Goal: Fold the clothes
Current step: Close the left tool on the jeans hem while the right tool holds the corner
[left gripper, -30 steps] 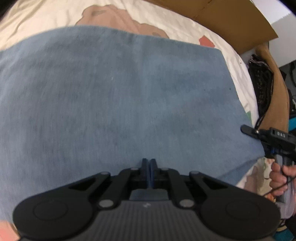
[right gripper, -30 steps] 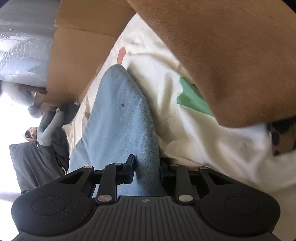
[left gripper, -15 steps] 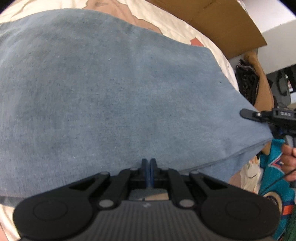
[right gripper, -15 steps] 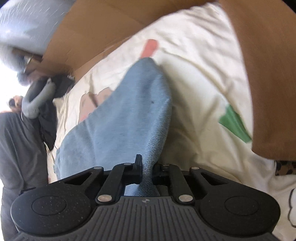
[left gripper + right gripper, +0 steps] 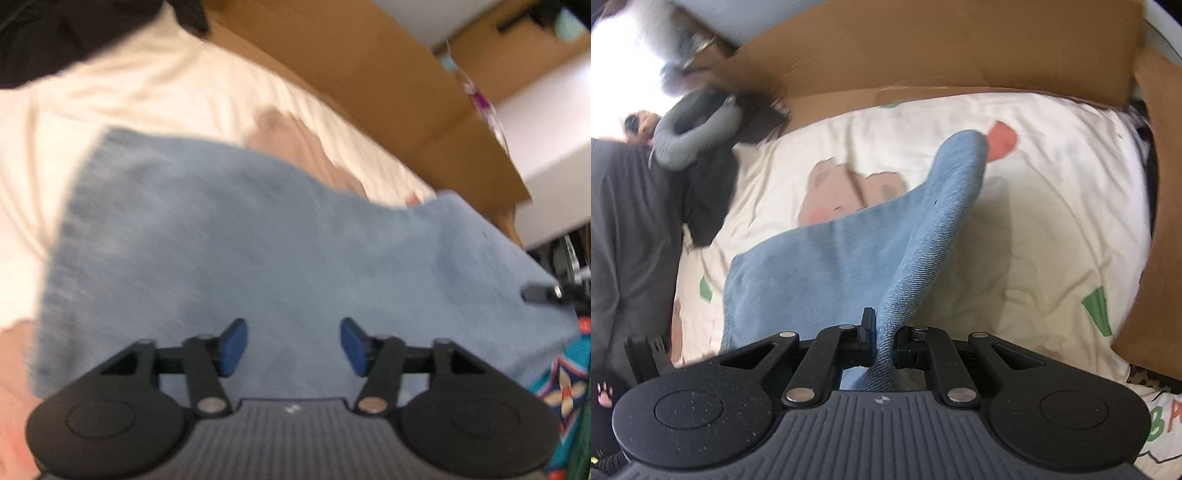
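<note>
A blue denim garment (image 5: 258, 236) lies spread on a cream printed bedsheet (image 5: 122, 92). My left gripper (image 5: 293, 345) is open, its blue pads apart just above the garment's near edge, holding nothing. My right gripper (image 5: 882, 332) is shut on a corner of the same garment (image 5: 846, 258), which it lifts into a raised ridge running away toward the sheet. The right gripper's tip (image 5: 543, 293) also shows at the garment's right edge in the left wrist view.
Brown cardboard (image 5: 942, 48) stands along the far and right sides of the bed. Dark clothes and a grey neck pillow (image 5: 694, 129) lie at the far left. A teal patterned cloth (image 5: 565, 384) lies at the right.
My left gripper has opened and let go of the garment's edge, and the view has drawn back. My right gripper stays shut on its corner and has risen, showing more of the sheet.
</note>
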{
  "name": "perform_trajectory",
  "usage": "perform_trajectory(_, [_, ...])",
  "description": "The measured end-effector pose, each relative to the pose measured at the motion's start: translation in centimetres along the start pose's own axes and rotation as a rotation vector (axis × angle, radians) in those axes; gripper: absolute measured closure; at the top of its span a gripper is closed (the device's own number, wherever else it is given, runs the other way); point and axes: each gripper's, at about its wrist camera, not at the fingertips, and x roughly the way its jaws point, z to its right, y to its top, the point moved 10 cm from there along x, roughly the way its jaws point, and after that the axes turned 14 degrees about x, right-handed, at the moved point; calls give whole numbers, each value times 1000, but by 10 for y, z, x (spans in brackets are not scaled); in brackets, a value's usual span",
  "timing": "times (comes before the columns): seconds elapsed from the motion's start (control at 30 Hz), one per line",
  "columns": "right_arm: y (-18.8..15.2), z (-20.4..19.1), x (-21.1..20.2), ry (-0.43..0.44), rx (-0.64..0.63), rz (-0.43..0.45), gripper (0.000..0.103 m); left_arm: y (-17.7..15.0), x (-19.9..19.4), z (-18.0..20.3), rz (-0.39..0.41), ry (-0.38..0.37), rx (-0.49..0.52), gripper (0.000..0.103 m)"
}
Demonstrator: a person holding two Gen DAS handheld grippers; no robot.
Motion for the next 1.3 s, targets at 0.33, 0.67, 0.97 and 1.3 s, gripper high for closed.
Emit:
perform_trajectory(0.33, [-12, -51, -15, -81, -74, 26, 97, 20, -62, -66, 162, 204, -4, 32])
perform_trajectory(0.67, [-31, -108, -13, -113, -235, 58, 97, -1, -39, -112, 102, 207, -112, 50])
perform_trajectory(0.97, [-51, -166, 0, -56, -303, 65, 97, -15, -34, -129, 121, 188, -175, 77])
perform_trajectory(1.3, [-77, -216, 15, 54, -339, 18, 97, -15, -28, -128, 119, 177, -177, 78])
